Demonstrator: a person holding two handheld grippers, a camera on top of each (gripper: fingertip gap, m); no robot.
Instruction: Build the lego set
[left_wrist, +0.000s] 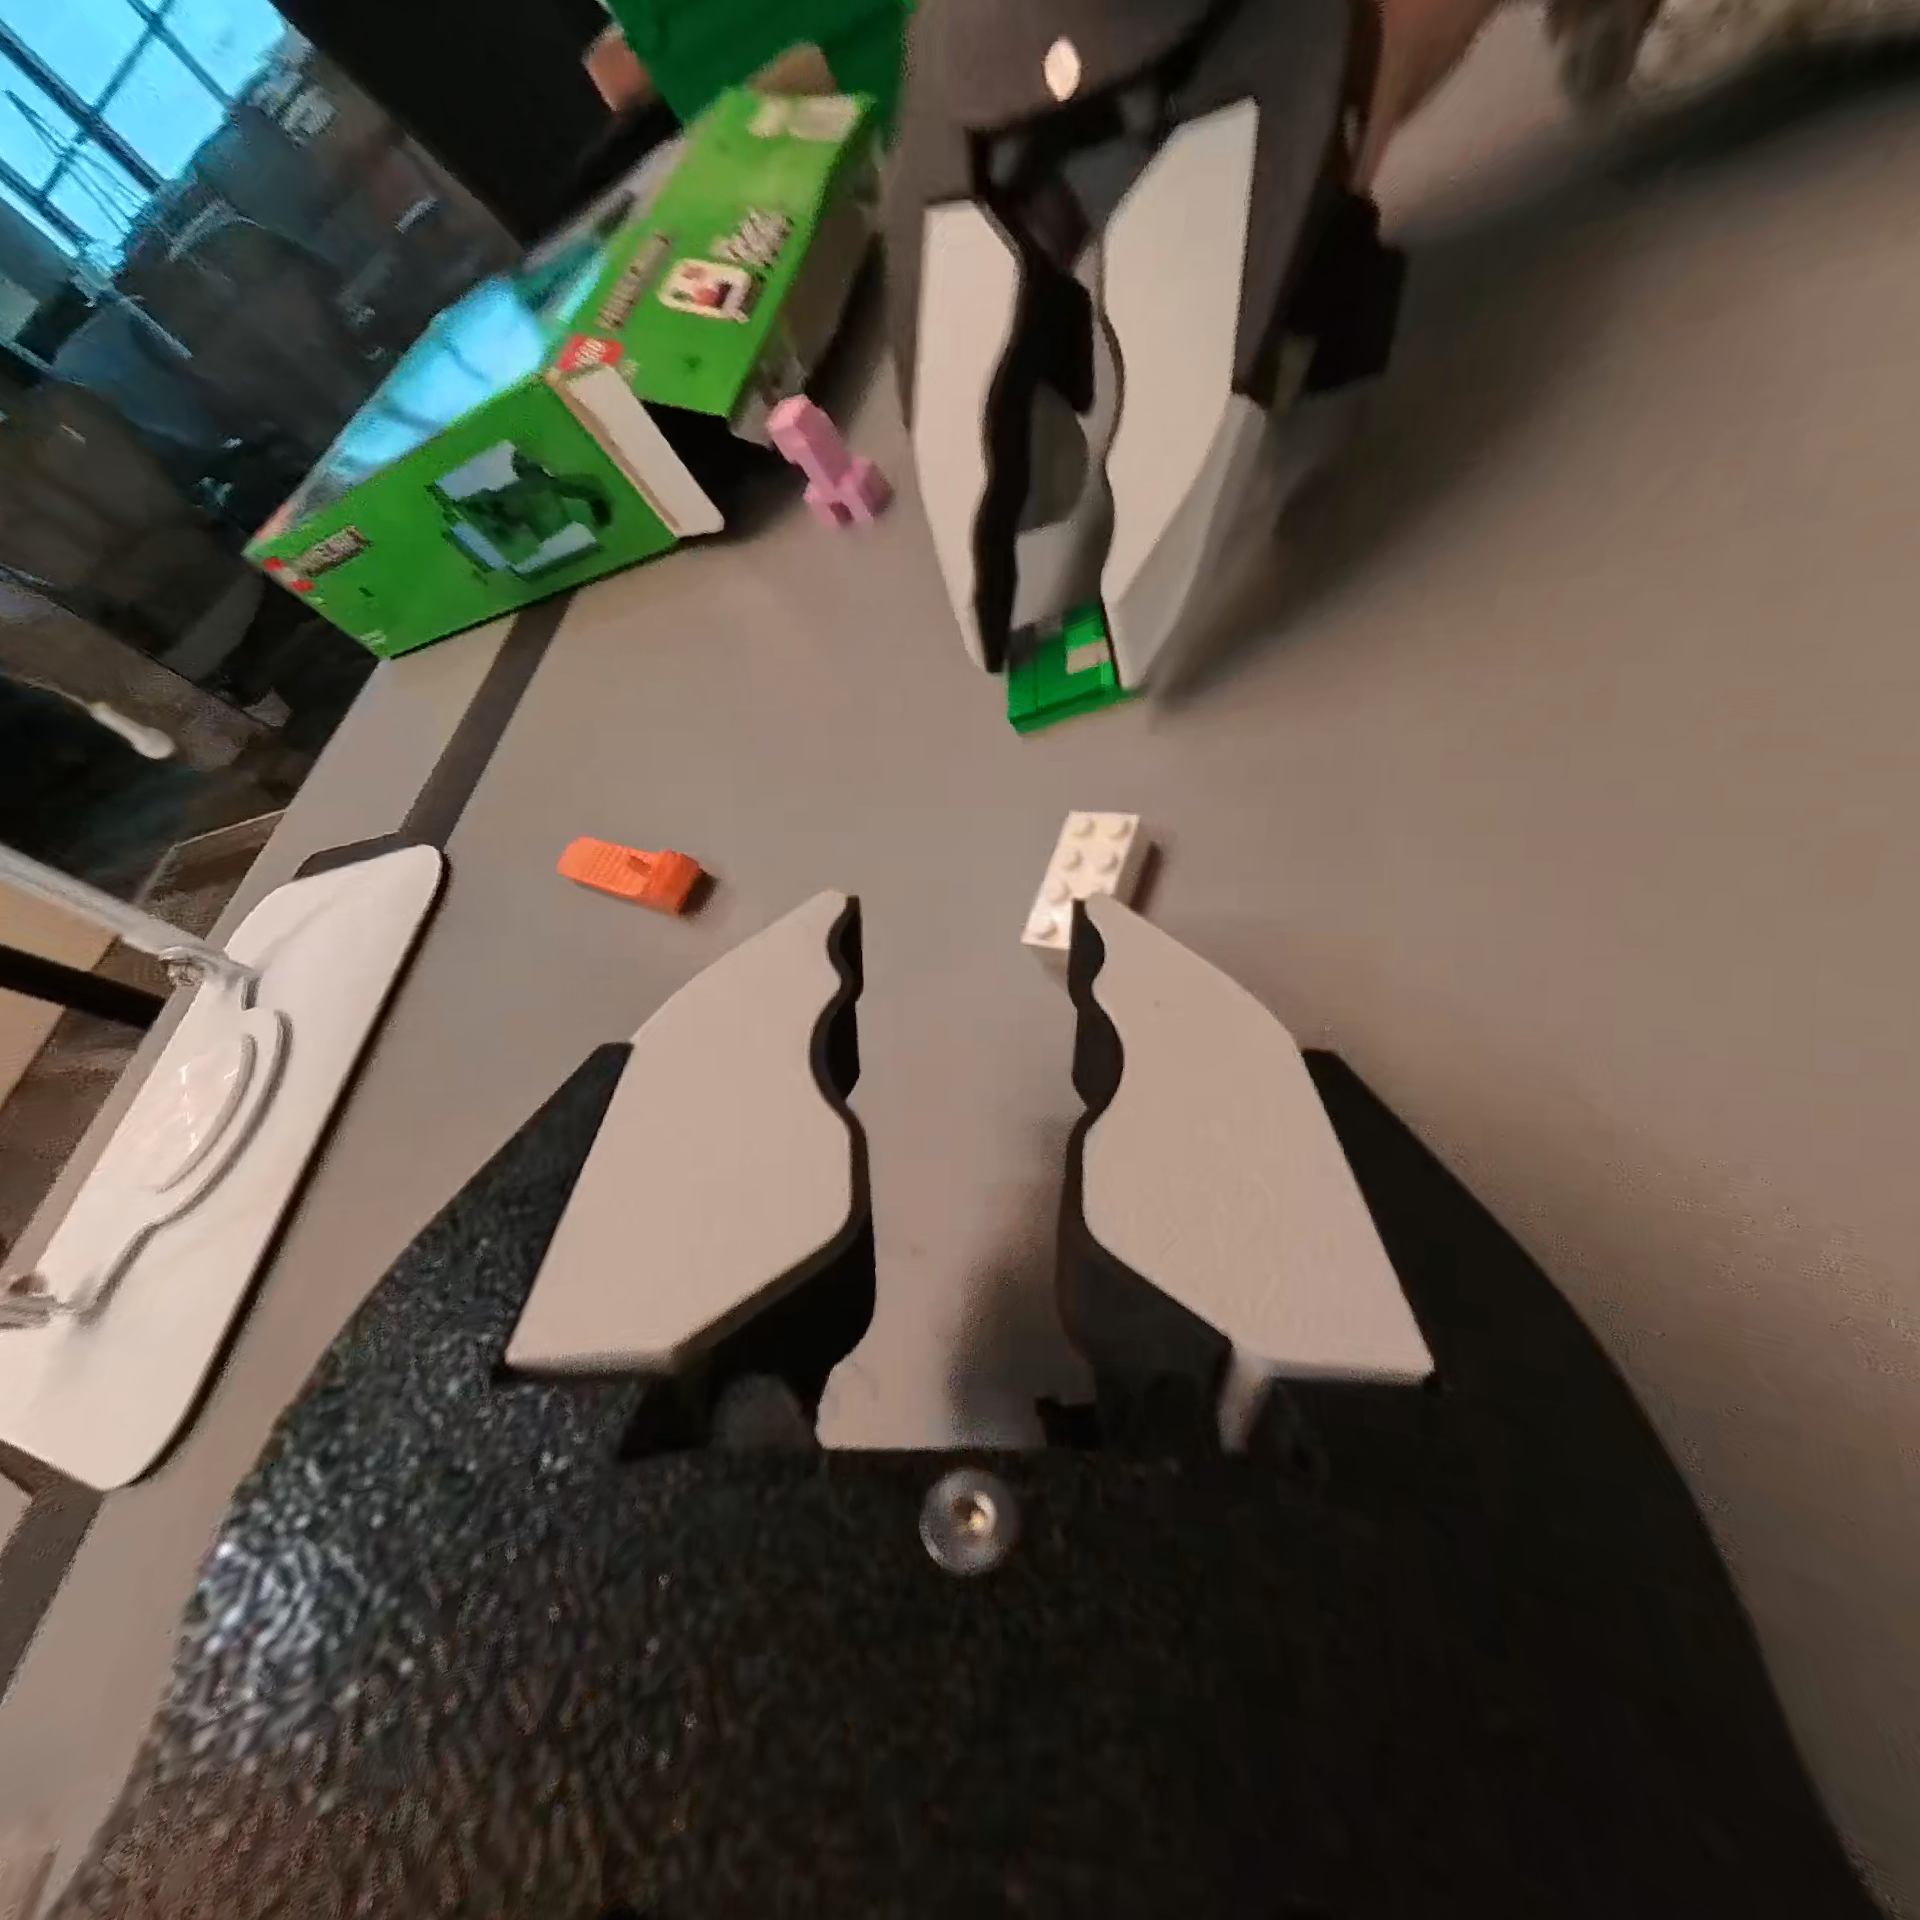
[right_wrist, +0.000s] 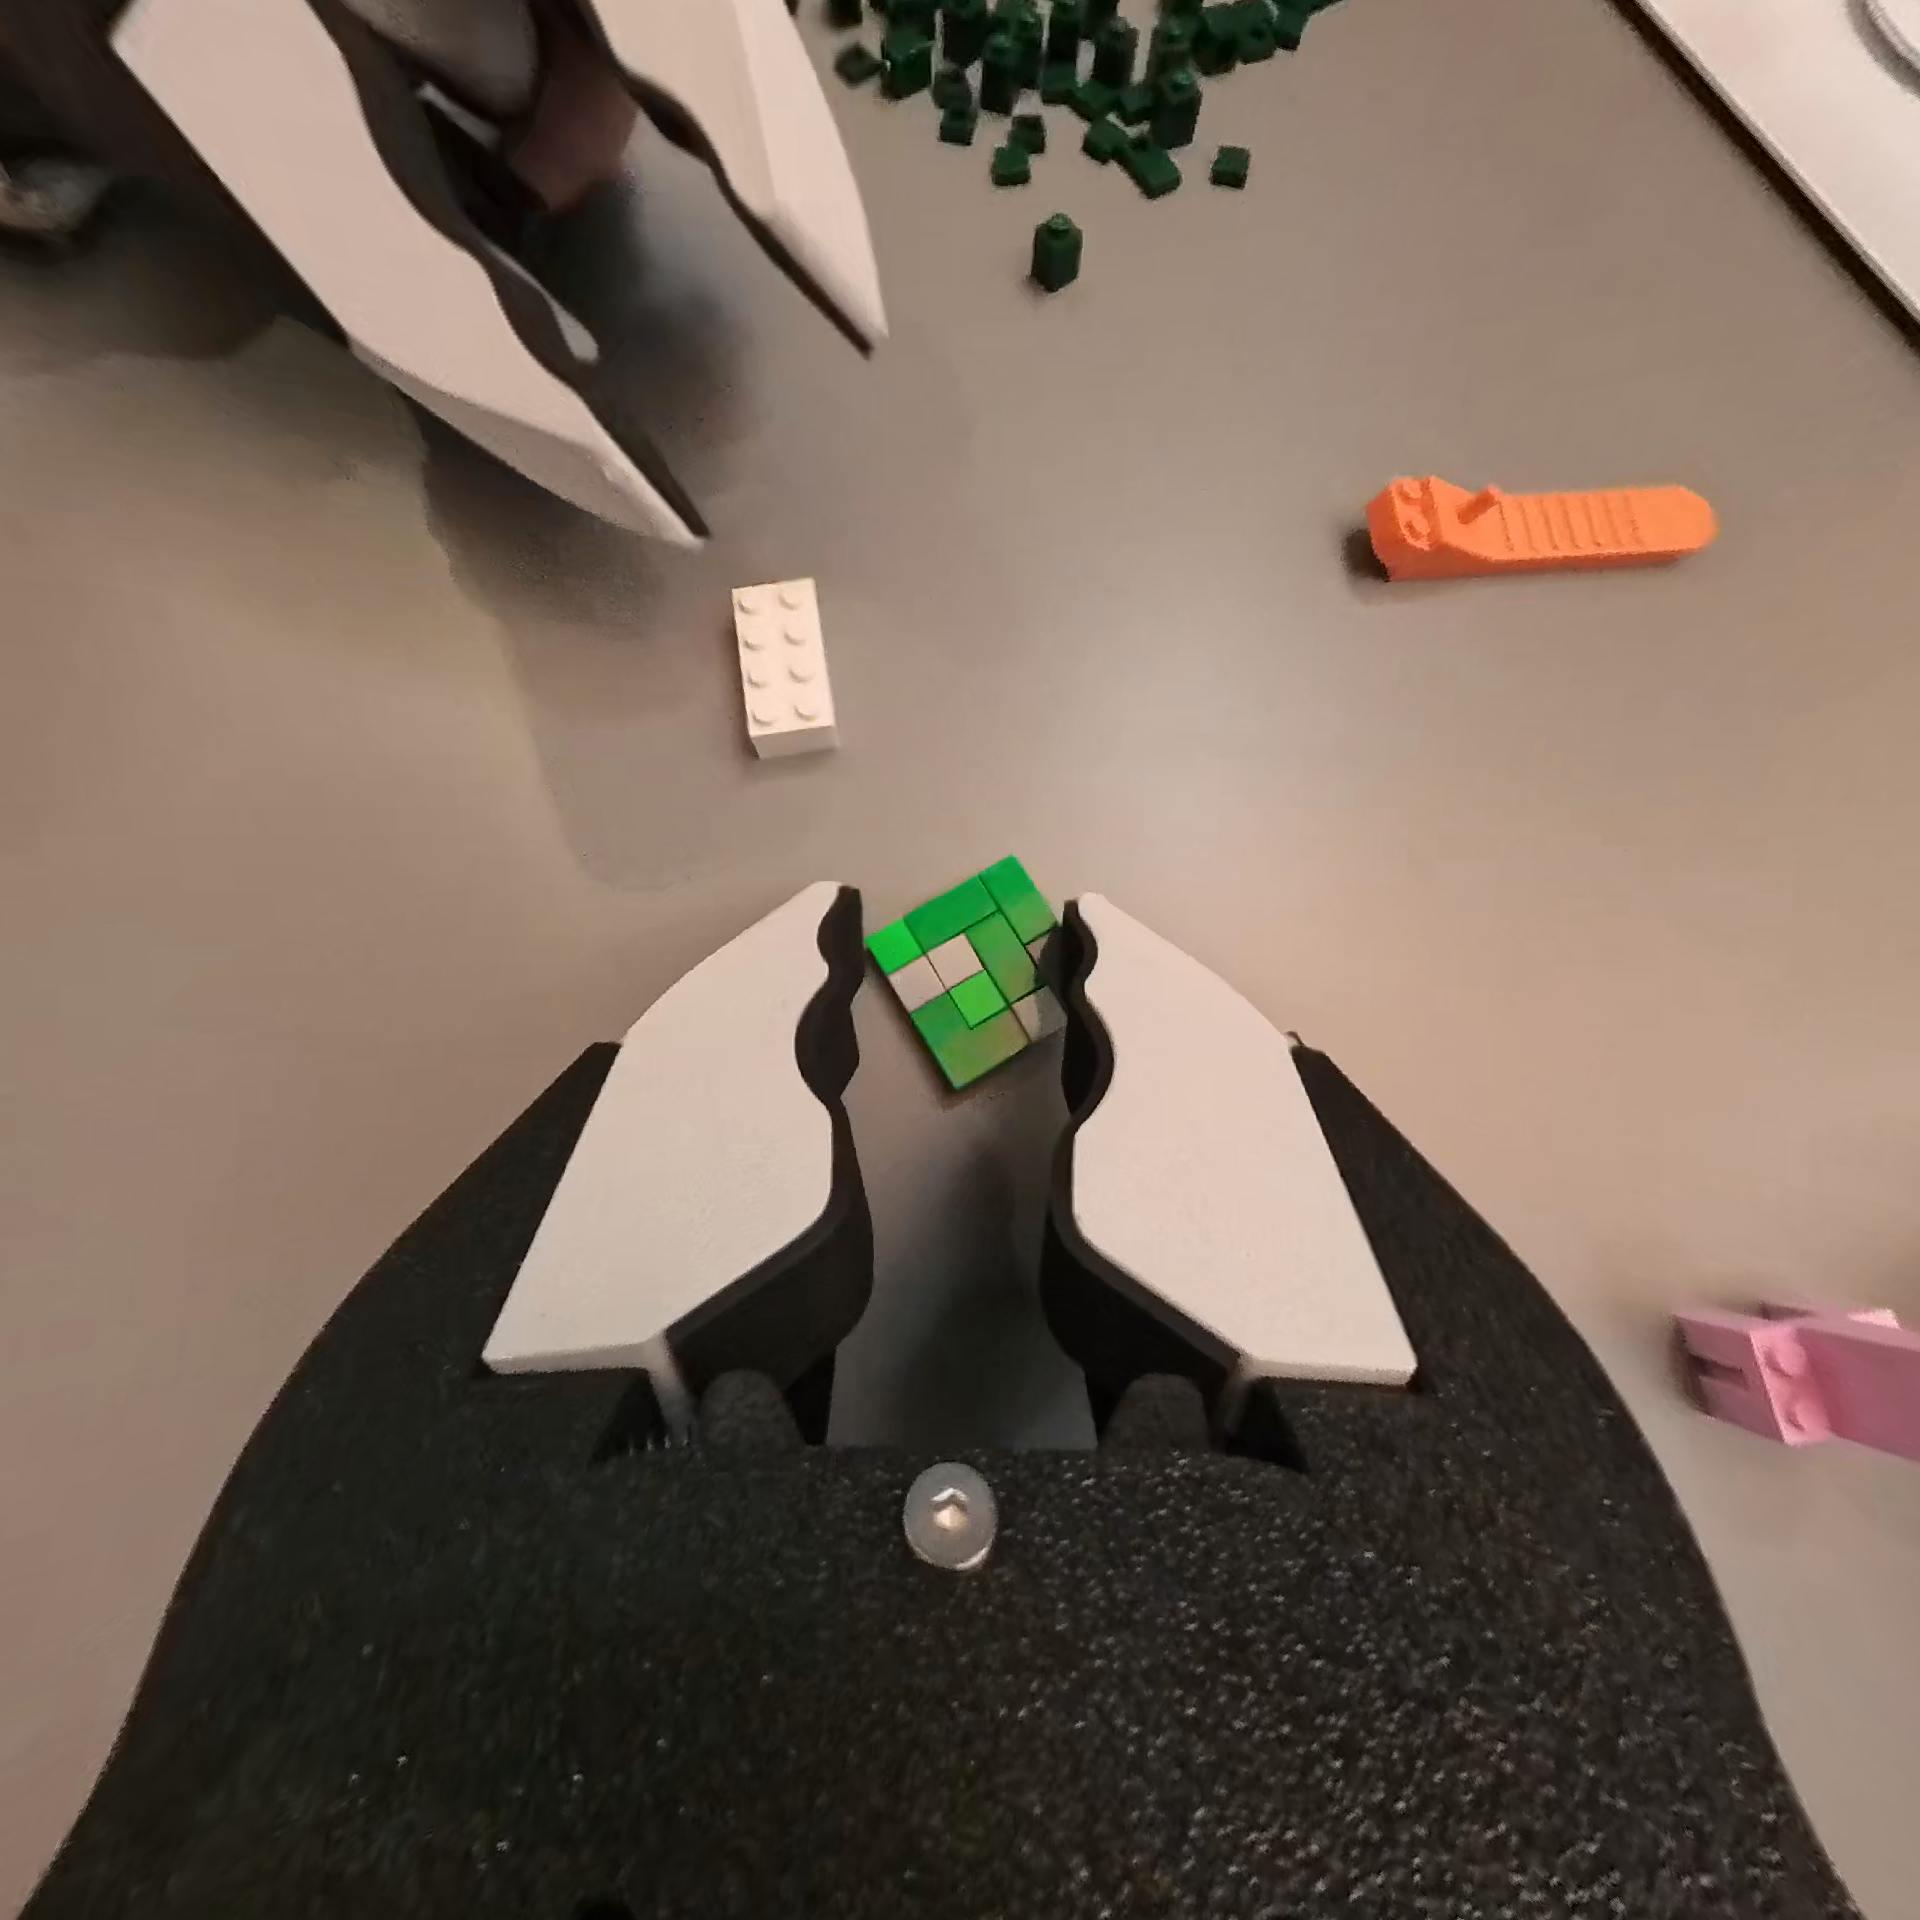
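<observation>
A small green and grey tiled lego block (right_wrist: 961, 971) lies on the grey table, turned at an angle. My right gripper (right_wrist: 961, 906) is open with one finger on each side of the block, close to its corners. The left wrist view shows the same: the right gripper (left_wrist: 1062, 665) tips down over the block (left_wrist: 1055, 691). A white two-by-four brick (left_wrist: 1091, 873) (right_wrist: 784, 665) lies flat by the right fingertip of my left gripper (left_wrist: 968, 906), which is open and empty. The left gripper also shows in the right wrist view (right_wrist: 784, 436), hovering over the table.
An orange brick separator (left_wrist: 634, 875) (right_wrist: 1538, 530) lies on the table. A pink lego piece (left_wrist: 831, 470) (right_wrist: 1808, 1371) lies near two green set boxes (left_wrist: 468, 509) (left_wrist: 743, 260). A heap of several dark green small bricks (right_wrist: 1081, 94) lies farther off. A white tray (left_wrist: 208, 1091) sits at the table's left edge. There is about 8 cm between the tips of the two grippers.
</observation>
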